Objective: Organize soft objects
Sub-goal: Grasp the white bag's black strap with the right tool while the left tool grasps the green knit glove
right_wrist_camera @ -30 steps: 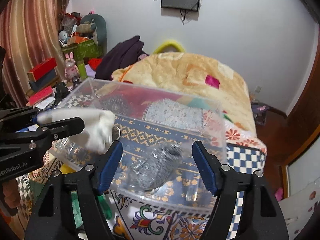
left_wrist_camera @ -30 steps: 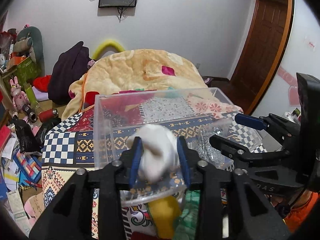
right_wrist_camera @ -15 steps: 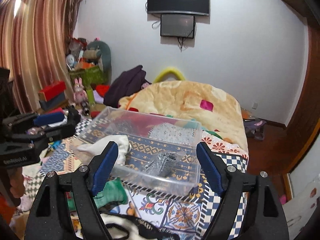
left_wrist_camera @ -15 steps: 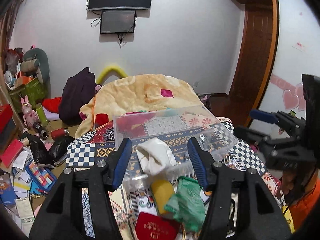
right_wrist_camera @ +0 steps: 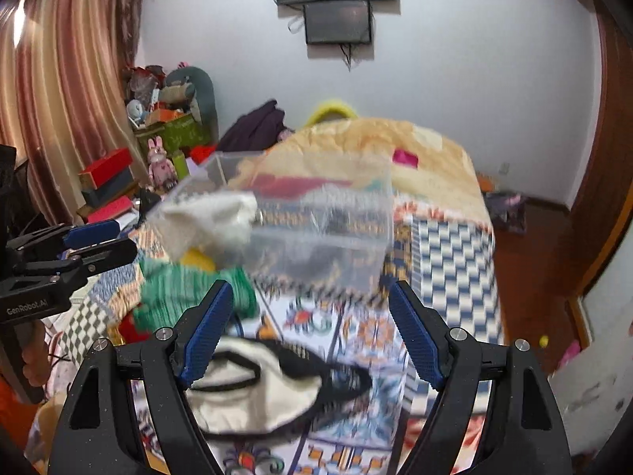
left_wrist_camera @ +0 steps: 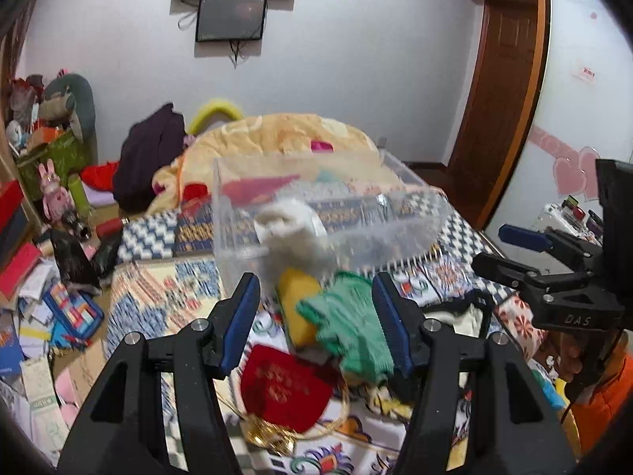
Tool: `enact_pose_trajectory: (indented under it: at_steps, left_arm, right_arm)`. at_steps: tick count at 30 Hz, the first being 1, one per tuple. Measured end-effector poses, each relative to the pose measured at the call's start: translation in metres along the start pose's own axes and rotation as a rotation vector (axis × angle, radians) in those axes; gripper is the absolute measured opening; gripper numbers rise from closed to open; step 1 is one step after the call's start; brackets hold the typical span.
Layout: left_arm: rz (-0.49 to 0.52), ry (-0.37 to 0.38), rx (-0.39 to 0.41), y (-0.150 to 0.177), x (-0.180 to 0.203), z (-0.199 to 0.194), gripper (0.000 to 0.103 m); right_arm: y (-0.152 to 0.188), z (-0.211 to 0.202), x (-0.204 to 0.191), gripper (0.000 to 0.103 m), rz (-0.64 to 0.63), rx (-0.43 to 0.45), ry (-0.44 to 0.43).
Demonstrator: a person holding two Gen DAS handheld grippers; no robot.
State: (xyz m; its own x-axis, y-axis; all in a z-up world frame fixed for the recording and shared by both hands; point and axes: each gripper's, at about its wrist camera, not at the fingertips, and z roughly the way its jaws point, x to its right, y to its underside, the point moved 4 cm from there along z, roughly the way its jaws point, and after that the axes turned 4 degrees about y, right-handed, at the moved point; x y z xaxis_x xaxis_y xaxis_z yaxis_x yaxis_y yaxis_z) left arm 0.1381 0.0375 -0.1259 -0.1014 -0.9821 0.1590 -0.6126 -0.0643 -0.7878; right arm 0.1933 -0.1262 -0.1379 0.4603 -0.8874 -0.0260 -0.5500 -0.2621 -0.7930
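A clear plastic box (left_wrist_camera: 399, 233) (right_wrist_camera: 336, 245) stands on the patterned bed. A white soft cloth (left_wrist_camera: 292, 229) (right_wrist_camera: 213, 219) lies over its near-left corner. In front of it lie a green knitted piece (left_wrist_camera: 352, 324) (right_wrist_camera: 178, 289), a yellow soft item (left_wrist_camera: 298, 304) and a red pouch (left_wrist_camera: 281, 390). A cream cloth with black trim (right_wrist_camera: 253, 392) lies below my right gripper. My left gripper (left_wrist_camera: 316, 320) is open and empty above the green piece. My right gripper (right_wrist_camera: 312, 336) is open and empty, near the box front. A dark item inside the box is blurred.
A beige quilt (left_wrist_camera: 277, 138) covers the far bed. A dark garment (left_wrist_camera: 150, 154) and a cluttered floor with boxes and toys (left_wrist_camera: 47, 237) are at the left. A wooden door (left_wrist_camera: 502, 99) is at the right. The other gripper (left_wrist_camera: 554, 277) shows at the right edge.
My left gripper let go of the white cloth at the box's corner, opened and drew back. Both grippers pulled away from the box and now tilt down over the items in front.
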Motion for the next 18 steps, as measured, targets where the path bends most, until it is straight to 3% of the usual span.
enact_pose_trajectory:
  at_steps: [7, 13, 18]
  left_arm:
    - [-0.008, 0.0, -0.047, 0.032, 0.008, 0.008, 0.059]
    - [-0.048, 0.019, -0.069, 0.049, 0.009, 0.014, 0.056]
    - [-0.043, 0.013, -0.07, 0.053, 0.014, 0.015, 0.054]
  right_arm:
    - [0.039, 0.005, 0.015, 0.077, 0.073, -0.087, -0.03]
    - [0.057, 0.001, 0.013, 0.047, 0.096, -0.125, -0.079]
    - [0.063, 0.008, 0.007, 0.045, 0.099, -0.148, -0.109]
